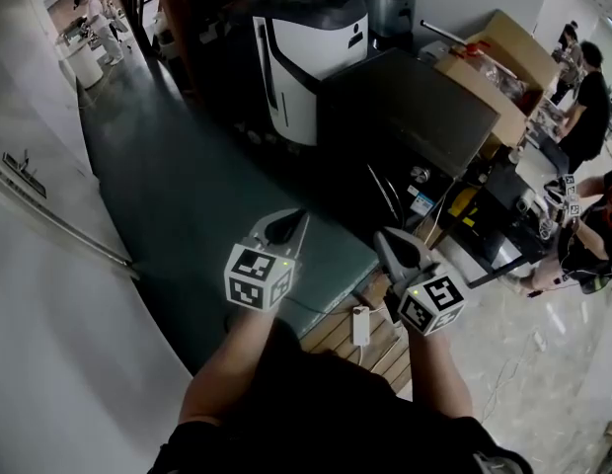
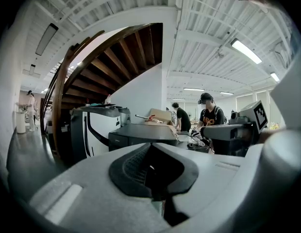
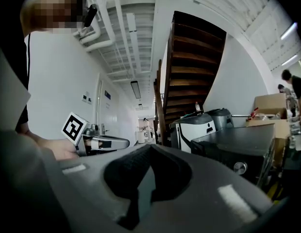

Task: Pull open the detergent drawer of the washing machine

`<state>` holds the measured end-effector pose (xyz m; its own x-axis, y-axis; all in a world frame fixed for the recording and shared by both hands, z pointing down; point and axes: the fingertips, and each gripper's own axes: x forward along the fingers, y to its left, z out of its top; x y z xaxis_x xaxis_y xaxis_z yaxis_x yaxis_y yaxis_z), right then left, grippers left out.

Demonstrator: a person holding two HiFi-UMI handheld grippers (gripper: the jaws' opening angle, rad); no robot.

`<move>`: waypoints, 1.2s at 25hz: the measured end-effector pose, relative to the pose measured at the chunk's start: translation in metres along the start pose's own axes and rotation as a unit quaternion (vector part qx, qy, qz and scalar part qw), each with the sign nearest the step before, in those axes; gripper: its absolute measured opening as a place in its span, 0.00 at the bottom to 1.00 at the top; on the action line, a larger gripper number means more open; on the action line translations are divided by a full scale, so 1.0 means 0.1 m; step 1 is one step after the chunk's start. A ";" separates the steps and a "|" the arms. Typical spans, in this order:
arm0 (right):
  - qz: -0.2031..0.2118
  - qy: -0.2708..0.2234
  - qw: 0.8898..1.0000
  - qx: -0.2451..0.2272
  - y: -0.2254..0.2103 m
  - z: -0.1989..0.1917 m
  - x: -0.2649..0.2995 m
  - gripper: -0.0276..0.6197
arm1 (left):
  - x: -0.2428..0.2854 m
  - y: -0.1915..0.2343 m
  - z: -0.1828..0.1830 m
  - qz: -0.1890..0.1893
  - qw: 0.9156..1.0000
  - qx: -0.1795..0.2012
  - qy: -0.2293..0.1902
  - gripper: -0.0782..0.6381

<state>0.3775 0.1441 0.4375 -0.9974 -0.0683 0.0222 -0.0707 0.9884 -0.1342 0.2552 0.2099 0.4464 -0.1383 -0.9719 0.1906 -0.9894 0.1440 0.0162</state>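
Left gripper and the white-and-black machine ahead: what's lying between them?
Nothing. In the head view, only bare dark floor separates the left gripper from the white-and-black machine.

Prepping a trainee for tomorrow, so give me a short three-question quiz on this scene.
1. True or false: the left gripper has its jaws wide open.
2. In the head view, what stands just left of the dark machine? A) a white-and-black machine B) a bicycle C) a sofa
3. Is the right gripper touching the dark machine?

Key:
1. False: its jaws are shut, with nothing between them.
2. A.
3. No: it is held in the air short of the machine, jaws shut and empty.
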 end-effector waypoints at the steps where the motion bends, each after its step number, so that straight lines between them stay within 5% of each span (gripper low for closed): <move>1: 0.003 -0.002 1.000 0.005 0.03 0.00 -0.01 0.05 | -0.01 -0.01 0.00 0.000 1.000 0.000 0.000 0.12; 5: 0.030 -0.011 0.999 0.030 0.18 0.01 -0.01 0.05 | -0.05 -0.05 0.03 0.000 1.000 0.002 0.001 0.12; 30: 0.050 0.055 0.994 0.079 0.07 -0.45 0.17 0.05 | 0.10 0.04 -0.06 0.004 1.000 0.002 0.011 0.12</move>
<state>0.3604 0.1564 0.4813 -0.9927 0.0527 0.1082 0.0186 0.9554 -0.2946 0.2499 0.2021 0.4547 -0.1456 -0.9664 0.2118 -0.9885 0.1511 0.0100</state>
